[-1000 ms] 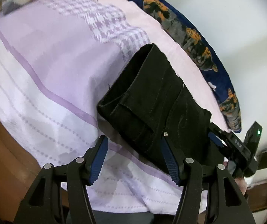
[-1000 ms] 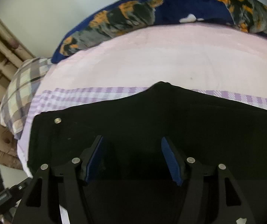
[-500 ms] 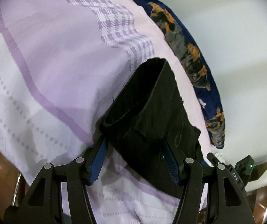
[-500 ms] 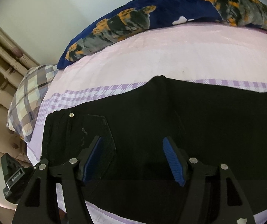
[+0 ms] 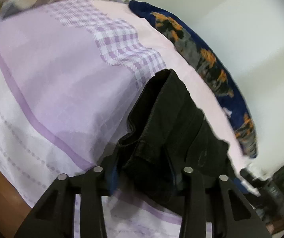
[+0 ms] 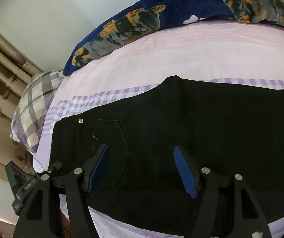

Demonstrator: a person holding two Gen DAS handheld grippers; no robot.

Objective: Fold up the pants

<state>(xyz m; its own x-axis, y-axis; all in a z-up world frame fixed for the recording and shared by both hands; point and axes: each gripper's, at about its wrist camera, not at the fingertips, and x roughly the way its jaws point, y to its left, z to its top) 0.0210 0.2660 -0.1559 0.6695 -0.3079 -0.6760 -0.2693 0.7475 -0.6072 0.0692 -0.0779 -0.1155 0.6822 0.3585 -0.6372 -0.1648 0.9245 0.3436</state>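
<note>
Black pants (image 6: 181, 119) lie folded on the bed, waistband and back pocket (image 6: 110, 138) toward the left of the right wrist view. My right gripper (image 6: 142, 168) is open and empty, fingers spread just above the pants near their front edge. In the left wrist view the pants (image 5: 171, 119) run away from me, and their near waistband end bunches up between the fingers of my left gripper (image 5: 144, 170). The left fingers are spread wide around that fold, and cloth hides their tips.
The bed has a lilac and white striped sheet (image 5: 52, 79) with a checked band. A navy blanket with orange print (image 6: 161, 15) lies along the wall. A plaid pillow (image 6: 33, 107) sits at the far left. The other gripper shows at the frame edge (image 5: 271, 186).
My left gripper moved forward over the waistband end, and the cloth now bunches between its fingers. My right gripper drew back slightly, showing more of the pants and pocket.
</note>
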